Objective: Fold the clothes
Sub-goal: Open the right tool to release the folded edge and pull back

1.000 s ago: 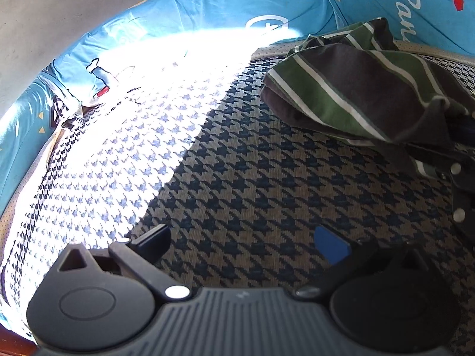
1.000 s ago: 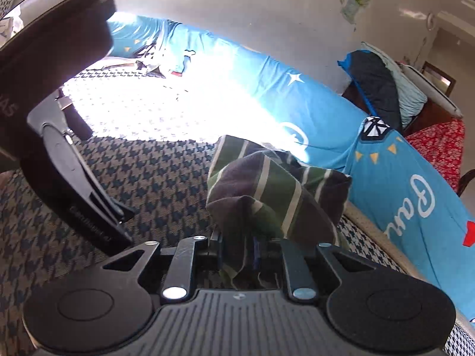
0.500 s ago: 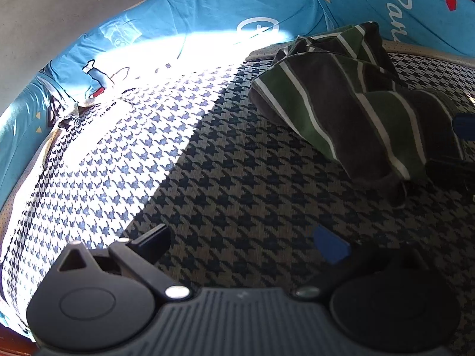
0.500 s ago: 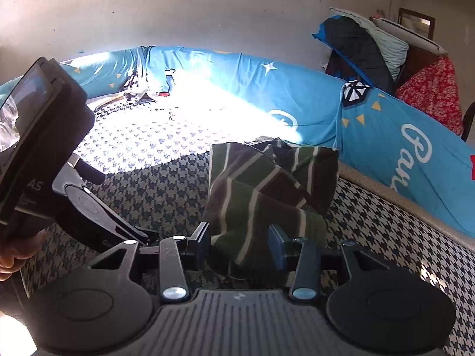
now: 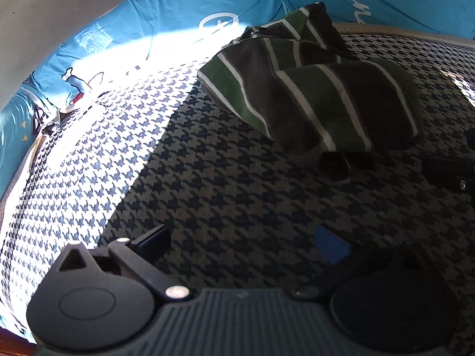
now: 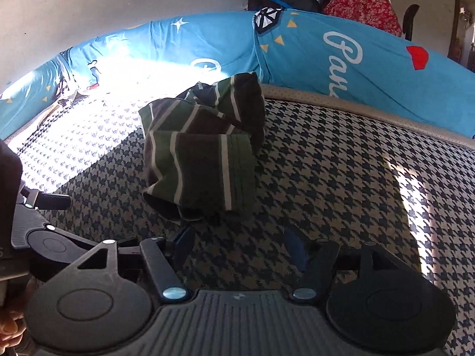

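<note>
Folded clothing sits on the bed: a green, dark-brown and white striped garment (image 6: 202, 151) lies in a thick bundle on the houndstooth cover (image 6: 341, 178), close to the far edge where a blue printed sheet (image 6: 371, 59) rises behind it. In the right wrist view the bundle's near end shows a rolled, open fold facing the camera, and a second layer is heaped behind it toward the blue sheet.

Right gripper (image 6: 239, 244) hovers just short of that near end, its two blue-padded fingers spread wide with only the cover between them; it holds nothing and does not touch the cloth. Left gripper (image 5: 246, 240) is low over the cover, well apart from the garment (image 5: 314, 95), which lies up and to its right. Its jaws are also spread wide and empty, one dark finger at the left and a blue pad (image 5: 331, 247) at the right.

Strong sunlight falls across the left part of the cover and onto the blue sheet; the garment lies in shade. Part of a hand (image 6: 10, 329) shows at the lower left edge of the right wrist view.
</note>
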Demonstrator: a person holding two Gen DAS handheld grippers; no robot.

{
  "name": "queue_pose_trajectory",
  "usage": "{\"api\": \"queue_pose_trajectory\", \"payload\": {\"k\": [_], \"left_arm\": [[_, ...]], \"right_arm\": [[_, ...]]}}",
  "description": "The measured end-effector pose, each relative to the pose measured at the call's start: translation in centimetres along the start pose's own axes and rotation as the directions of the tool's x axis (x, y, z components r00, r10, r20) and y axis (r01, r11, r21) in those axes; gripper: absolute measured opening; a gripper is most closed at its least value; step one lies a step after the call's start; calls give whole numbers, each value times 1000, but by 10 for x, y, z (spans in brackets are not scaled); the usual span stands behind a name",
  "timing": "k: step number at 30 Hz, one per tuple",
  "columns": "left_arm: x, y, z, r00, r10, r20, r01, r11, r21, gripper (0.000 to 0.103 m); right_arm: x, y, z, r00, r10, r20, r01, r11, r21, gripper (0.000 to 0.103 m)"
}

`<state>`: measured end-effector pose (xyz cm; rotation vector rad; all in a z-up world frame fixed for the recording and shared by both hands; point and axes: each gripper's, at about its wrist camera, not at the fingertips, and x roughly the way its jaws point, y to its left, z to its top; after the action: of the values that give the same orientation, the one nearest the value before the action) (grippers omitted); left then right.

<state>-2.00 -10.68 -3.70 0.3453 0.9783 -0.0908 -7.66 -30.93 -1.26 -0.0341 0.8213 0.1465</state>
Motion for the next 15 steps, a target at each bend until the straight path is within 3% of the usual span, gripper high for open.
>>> {"api": "queue_pose_trajectory", "payload": {"k": [15], "left_arm": [[-4, -34, -10, 999, -35, -8, 36, 997, 71, 103]], "right_arm": [[5, -16, -19, 996, -31, -83, 29, 999, -26, 68]]}}
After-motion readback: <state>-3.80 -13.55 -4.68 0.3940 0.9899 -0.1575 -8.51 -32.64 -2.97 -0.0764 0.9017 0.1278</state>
